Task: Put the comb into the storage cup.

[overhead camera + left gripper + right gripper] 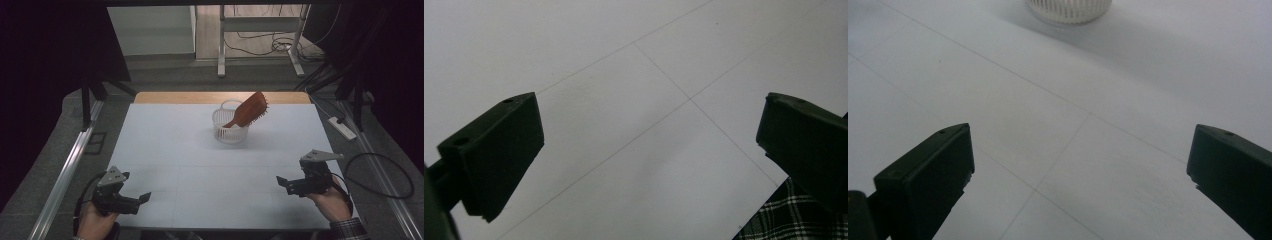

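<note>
A small white slatted basket (230,127) stands on the white table (170,150) toward the back centre. A reddish-brown hairbrush (248,110) leans in it, head up and to the right. My left gripper (142,200) rests low at the front left of the table, held by a hand, jaws wide apart over bare tabletop (639,150). My right gripper (281,182) sits at the front right, also open with nothing between its jaws. The basket's base (1069,9) shows at the top of the right gripper view.
A power strip (342,127) and cables lie on the floor to the right of the table. Metal desk legs (221,45) stand behind it. A rail (65,170) runs along the left. A plaid sleeve (794,220) shows in the left gripper view.
</note>
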`<state>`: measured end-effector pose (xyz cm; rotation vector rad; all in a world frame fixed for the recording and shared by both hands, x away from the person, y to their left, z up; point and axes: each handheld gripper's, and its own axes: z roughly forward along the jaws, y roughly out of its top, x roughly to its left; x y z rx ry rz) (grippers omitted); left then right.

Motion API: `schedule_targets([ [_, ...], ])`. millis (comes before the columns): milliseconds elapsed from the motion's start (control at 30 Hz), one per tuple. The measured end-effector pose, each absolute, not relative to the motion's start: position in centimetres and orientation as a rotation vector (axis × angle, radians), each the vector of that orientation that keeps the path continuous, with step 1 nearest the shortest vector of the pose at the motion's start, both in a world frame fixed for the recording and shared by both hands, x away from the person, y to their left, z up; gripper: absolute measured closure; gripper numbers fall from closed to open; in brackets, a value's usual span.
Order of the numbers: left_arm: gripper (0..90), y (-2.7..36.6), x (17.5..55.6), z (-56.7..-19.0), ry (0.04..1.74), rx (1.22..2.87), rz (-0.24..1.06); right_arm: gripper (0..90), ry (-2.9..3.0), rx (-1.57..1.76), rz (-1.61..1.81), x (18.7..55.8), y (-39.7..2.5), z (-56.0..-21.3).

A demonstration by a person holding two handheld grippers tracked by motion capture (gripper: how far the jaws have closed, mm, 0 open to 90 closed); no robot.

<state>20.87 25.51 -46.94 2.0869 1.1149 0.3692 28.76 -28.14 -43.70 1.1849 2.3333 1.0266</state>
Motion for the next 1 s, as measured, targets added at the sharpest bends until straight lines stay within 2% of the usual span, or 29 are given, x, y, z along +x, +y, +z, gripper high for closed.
schedule_targets([
  [1000, 0.0, 25.6, 20.8, -46.9, 1.118, 2.076, 0.369, 0.0, 2.268, 1.255, 0.946, 24.4, -31.2, -44.1],
])
